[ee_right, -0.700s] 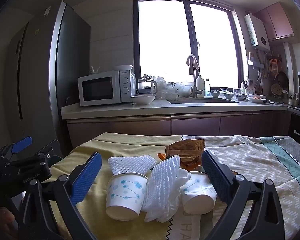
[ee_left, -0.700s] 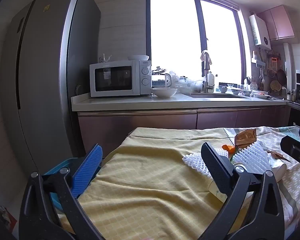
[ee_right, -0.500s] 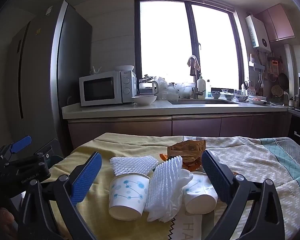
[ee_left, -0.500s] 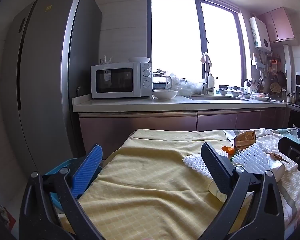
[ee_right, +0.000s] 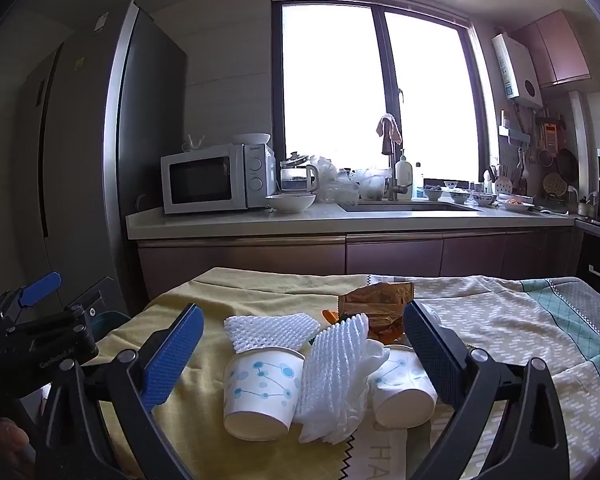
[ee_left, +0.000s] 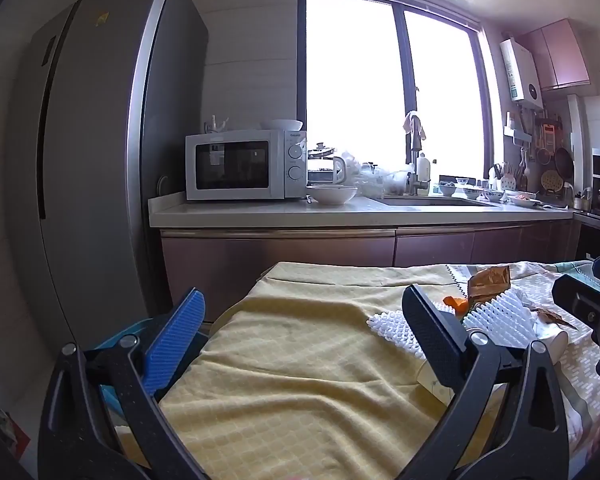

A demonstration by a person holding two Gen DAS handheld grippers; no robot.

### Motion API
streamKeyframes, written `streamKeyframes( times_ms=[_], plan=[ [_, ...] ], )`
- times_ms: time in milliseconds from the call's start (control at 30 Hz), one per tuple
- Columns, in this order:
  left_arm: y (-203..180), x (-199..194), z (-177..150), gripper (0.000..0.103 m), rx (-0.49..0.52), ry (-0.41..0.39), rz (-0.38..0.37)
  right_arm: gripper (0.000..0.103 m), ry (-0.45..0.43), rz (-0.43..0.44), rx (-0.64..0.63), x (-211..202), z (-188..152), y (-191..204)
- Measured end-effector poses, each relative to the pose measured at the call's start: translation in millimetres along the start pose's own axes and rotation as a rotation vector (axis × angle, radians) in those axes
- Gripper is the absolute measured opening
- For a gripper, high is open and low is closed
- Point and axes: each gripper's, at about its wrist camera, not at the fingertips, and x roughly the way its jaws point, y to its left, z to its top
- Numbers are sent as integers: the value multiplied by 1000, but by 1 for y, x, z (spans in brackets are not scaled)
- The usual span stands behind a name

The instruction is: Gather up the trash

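Both grippers released; right gripper (ee_right: pixel 300 344) frames paper cups (ee_right: pixel 260 392), foam nets (ee_right: pixel 332 364) just ahead.

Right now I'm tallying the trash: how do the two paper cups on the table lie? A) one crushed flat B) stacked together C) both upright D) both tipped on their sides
D: the left paper cup and the right paper cup both lie tipped over, white foam netting between them.

Left wrist view: low over the table's left end, facing the far kitchen counter (ee_left: pixel 340 212), yellow cloth (ee_left: pixel 300 360) close below. Right wrist view: further right, same heading, directly behind the paper cups (ee_right: pixel 260 392). Shared: microwave (ee_right: pixel 216 178), window, sink, trash pile; left unit seen at left edge.
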Motion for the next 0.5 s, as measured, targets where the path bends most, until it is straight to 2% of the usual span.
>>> streamKeyframes(
  times_ms=[500],
  plan=[
    [1, -2, -2, 97, -3, -15, 4, 96, -1, 6, 3, 0, 1, 5]
  ],
)
